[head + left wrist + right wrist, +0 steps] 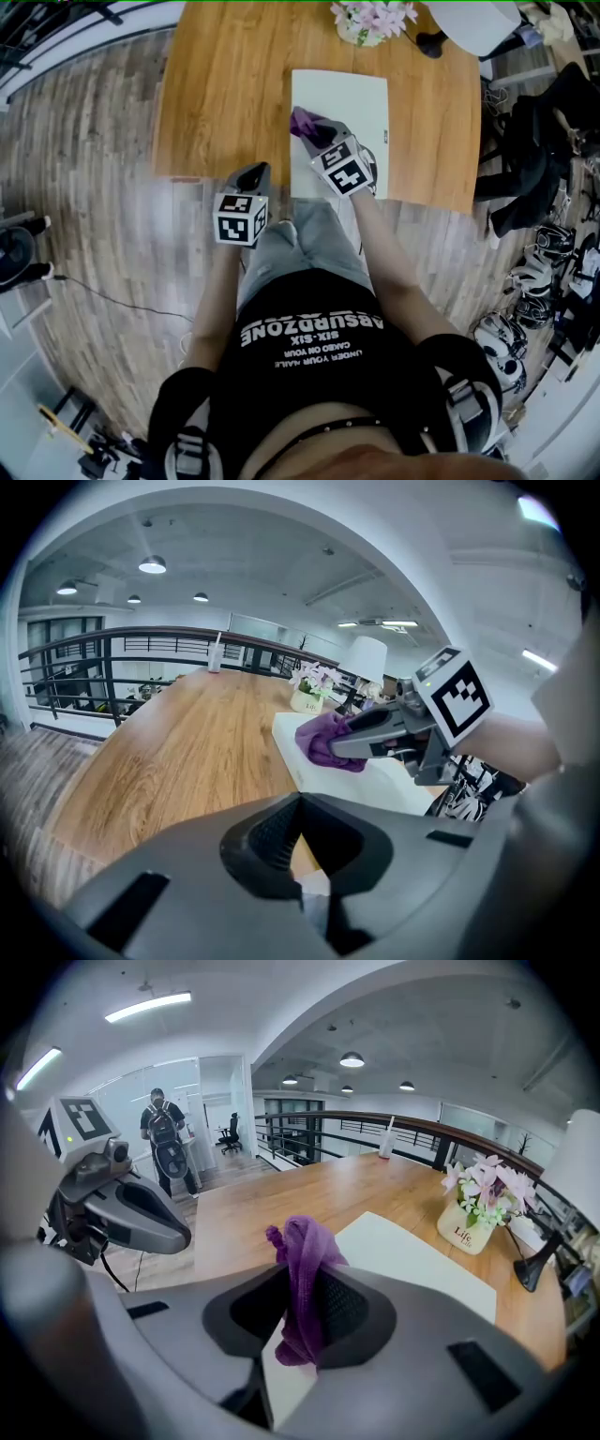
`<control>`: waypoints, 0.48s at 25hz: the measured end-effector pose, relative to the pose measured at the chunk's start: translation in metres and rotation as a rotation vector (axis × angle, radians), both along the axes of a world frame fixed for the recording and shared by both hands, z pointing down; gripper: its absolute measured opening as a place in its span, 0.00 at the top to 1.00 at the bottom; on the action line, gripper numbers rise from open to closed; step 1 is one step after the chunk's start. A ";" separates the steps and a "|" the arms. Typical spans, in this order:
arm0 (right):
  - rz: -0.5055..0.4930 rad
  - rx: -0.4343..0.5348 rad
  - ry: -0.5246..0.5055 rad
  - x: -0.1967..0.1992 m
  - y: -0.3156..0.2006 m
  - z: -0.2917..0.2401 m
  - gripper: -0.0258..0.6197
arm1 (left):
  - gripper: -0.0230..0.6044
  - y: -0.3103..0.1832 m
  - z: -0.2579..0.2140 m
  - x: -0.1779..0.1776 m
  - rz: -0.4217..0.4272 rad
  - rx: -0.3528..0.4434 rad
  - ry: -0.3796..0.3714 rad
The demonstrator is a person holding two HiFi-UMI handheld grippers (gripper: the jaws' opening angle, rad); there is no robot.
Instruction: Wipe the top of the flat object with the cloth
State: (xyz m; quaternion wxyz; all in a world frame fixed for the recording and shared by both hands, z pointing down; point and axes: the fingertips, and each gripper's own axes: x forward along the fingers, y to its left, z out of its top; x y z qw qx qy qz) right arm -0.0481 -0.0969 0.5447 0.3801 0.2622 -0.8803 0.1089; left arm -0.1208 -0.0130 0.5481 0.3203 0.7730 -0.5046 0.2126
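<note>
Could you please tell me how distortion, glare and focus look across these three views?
Head view: strong fisheye curves the floor planks, with a pale sheen beside the table. Left gripper view: dark round vignette, the left gripper softly blurred up close. Right gripper view: same vignette, bright ceiling lamps, purple cloth fairly sharp.

Grey left gripper with marker cube (254,175) is pulled back close to the body, jaws together, nothing between. Grey right gripper (317,133) reaches further forward on an extended bare forearm (394,277), jaws clamped on bunched purple cloth (302,1269).
</note>
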 end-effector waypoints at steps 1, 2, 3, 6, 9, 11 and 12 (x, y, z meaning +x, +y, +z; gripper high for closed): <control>-0.002 0.001 0.000 -0.001 0.002 0.000 0.82 | 0.95 0.002 0.000 -0.001 -0.001 -0.002 0.000; -0.003 0.000 -0.001 -0.002 0.004 0.000 0.82 | 0.95 0.004 0.001 -0.002 -0.001 -0.003 0.000; -0.004 0.000 -0.003 -0.003 0.006 0.000 0.82 | 0.95 0.005 0.001 -0.003 -0.001 -0.004 0.000; -0.009 -0.003 -0.004 -0.002 0.013 0.002 0.82 | 0.95 0.007 0.004 -0.003 0.003 -0.007 0.002; -0.012 -0.005 -0.010 0.000 0.021 0.002 0.82 | 0.95 0.009 0.005 0.001 0.015 -0.007 0.005; -0.017 -0.010 -0.020 0.002 0.028 0.002 0.82 | 0.95 0.011 0.006 0.003 0.025 -0.007 0.006; -0.021 -0.014 -0.026 0.003 0.032 0.002 0.82 | 0.95 0.012 0.006 0.004 0.030 -0.008 0.007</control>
